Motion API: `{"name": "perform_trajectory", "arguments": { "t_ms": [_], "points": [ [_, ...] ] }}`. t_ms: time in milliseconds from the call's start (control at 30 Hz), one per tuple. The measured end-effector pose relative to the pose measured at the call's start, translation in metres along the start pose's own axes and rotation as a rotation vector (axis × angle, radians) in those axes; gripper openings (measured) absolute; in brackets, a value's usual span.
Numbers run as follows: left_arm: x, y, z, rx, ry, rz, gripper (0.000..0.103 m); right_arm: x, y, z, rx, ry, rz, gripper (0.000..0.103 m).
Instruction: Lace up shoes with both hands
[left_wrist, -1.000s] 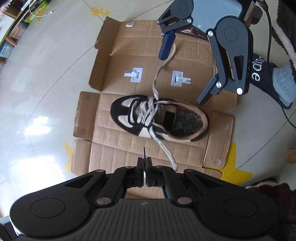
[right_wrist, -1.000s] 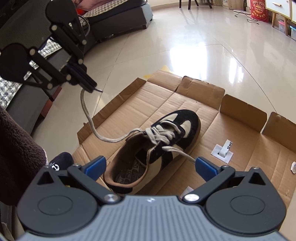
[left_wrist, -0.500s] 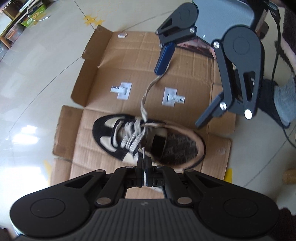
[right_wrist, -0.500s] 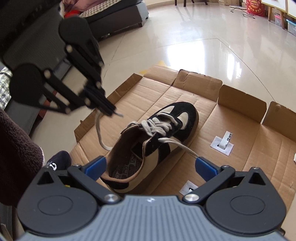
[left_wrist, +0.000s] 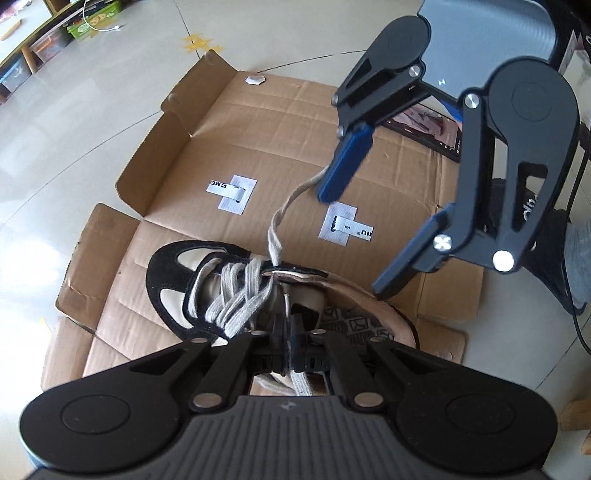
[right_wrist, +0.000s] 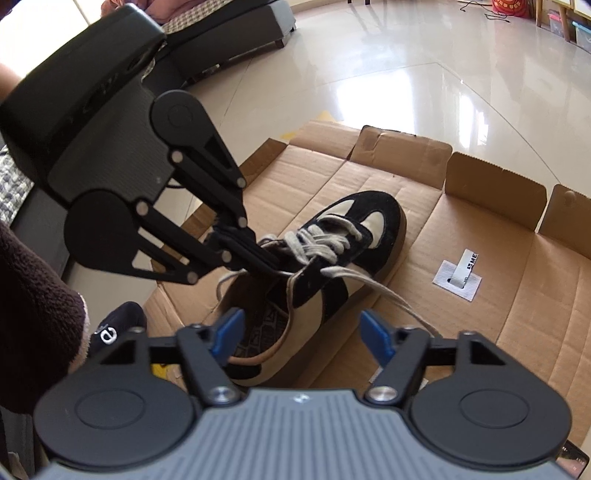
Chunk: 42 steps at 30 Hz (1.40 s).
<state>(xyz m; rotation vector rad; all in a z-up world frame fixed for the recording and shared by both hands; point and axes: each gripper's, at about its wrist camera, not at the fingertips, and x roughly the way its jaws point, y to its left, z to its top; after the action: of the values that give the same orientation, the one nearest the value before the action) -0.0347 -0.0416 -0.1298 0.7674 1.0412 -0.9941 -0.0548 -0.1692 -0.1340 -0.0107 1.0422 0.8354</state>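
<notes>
We find the shoe (right_wrist: 317, 280) on flattened cardboard (right_wrist: 480, 295). The left gripper (left_wrist: 286, 328) is clamped on a lace end (left_wrist: 286, 301) at the tongue. The right gripper (right_wrist: 304, 338) is closing, its fingers empty. Risk: the other lace (left_wrist: 291, 206), lying outside them, is missed.

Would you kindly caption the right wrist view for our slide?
Left tool, shut on a lace end, dips into the shoe lying on cardboard.

Black linkage gripper (left_wrist: 364, 236) with blue pads (left_wrist: 345, 168) (silver screws), fuzzy dark-brown sleeve (right_wrist: 33, 314).
</notes>
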Motion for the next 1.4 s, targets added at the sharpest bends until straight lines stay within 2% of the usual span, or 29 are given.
{"name": "perform_trajectory", "arguments": {
  "t_ms": [167,367,633,967,1133,1233,1267,1333,1400],
  "points": [
    [0.002,0.003,-0.003,-0.029,-0.021,0.000,0.000,0.000,-0.011,0.002,0.059,0.001,0.006,0.067],
    [0.003,0.002,-0.004,-0.046,-0.060,-0.010,0.000,0.003,-0.018,0.001,0.084,0.025,-0.022,0.056],
    [0.002,-0.004,-0.013,-0.012,-0.132,-0.011,0.000,0.005,-0.017,0.001,0.060,0.026,-0.026,0.042],
    [-0.005,-0.011,-0.027,0.038,-0.234,0.018,0.000,0.008,-0.014,0.001,0.024,0.033,-0.036,0.041],
    [-0.004,-0.014,-0.032,0.040,-0.266,0.026,0.000,0.010,-0.007,0.007,0.023,0.023,-0.010,0.041],
    [-0.003,-0.014,-0.034,0.024,-0.274,0.029,0.000,0.016,0.007,0.014,-0.017,0.016,-0.008,0.032],
    [-0.002,-0.014,-0.034,0.018,-0.276,0.032,0.000,0.018,0.011,0.015,-0.029,0.015,-0.013,0.023],
    [-0.002,-0.014,-0.037,-0.003,-0.279,0.042,0.000,0.023,0.020,0.017,-0.060,0.018,-0.039,0.015],
    [-0.003,-0.014,-0.040,-0.023,-0.291,0.049,0.000,0.023,0.019,0.018,-0.045,0.015,-0.048,0.012]
  ]
}}
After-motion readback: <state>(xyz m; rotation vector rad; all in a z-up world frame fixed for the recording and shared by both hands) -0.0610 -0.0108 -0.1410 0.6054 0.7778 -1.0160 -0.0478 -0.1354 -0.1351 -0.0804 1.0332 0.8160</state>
